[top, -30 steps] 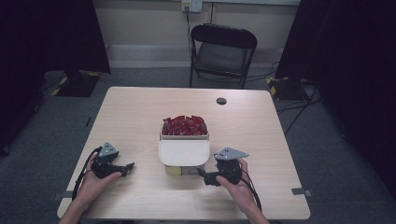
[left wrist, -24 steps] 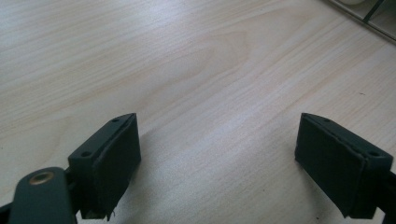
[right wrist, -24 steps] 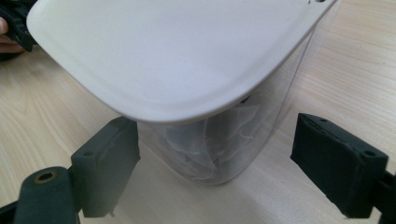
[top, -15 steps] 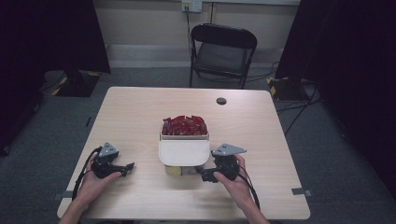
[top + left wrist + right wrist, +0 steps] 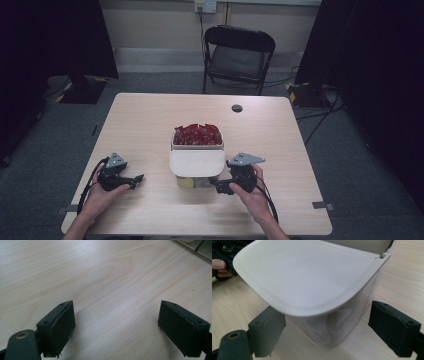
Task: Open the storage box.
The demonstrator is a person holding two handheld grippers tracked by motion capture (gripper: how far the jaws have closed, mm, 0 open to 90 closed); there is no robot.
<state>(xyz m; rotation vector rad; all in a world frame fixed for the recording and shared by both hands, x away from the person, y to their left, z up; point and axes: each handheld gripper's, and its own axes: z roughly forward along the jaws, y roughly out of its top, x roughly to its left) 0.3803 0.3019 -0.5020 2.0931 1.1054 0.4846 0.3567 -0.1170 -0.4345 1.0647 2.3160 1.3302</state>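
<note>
In the high view, the left gripper (image 5: 134, 178) rests on the table (image 5: 150, 120) at about 8 o'clock from the table's middle, held in the person's left hand (image 5: 102, 192). In the left gripper view its jaws stand wide apart over bare wood, with nothing between them.

The right gripper (image 5: 216, 184) lies at about 5 o'clock from the middle, held in the right hand (image 5: 252, 192), its jaws pointing toward 9 o'clock at the bin (image 5: 196, 172). In the right gripper view (image 5: 327, 337) the jaws are spread wide, one to each side of the bin's clear rounded body (image 5: 329, 327), just short of it, under the overhang of its white lid (image 5: 307, 277). Whether either jaw touches the body cannot be told. The left gripper's black body shows far off at 10 o'clock in that view.

The bin stands near the table's middle, between the two grippers. Just behind it, at 12 o'clock, a box (image 5: 197, 146) holds red packets (image 5: 197, 134). Farther on, toward 1 o'clock, a small black disc (image 5: 237, 108) lies on the table, and beyond the far edge stands a chair (image 5: 239, 55).
</note>
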